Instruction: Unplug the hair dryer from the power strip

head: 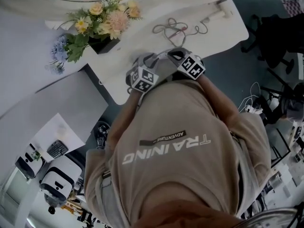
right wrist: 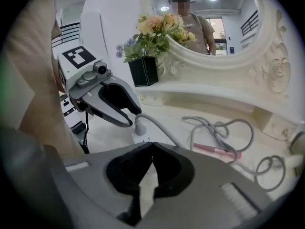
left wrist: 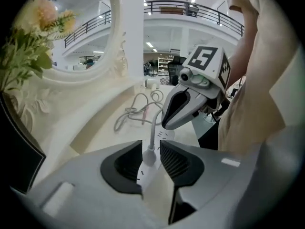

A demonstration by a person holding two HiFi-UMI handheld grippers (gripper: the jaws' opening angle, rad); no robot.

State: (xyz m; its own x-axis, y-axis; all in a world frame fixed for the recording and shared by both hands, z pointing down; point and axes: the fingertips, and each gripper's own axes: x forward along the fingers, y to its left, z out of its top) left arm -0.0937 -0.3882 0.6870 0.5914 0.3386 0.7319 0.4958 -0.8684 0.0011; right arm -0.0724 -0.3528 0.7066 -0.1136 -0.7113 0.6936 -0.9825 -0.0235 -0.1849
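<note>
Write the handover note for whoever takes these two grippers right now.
Left gripper: open, jaws either side of the plug, not pressing it.
Right gripper: shut, empty, close over the power strip.
Things: the plug stands in the white power strip near the dressing table's front edge; its grey cable loops away across the table.
Done: both grippers are at the plug.
Left: close the left on the plug, probably steady the strip with the right, and pull the plug out.
</note>
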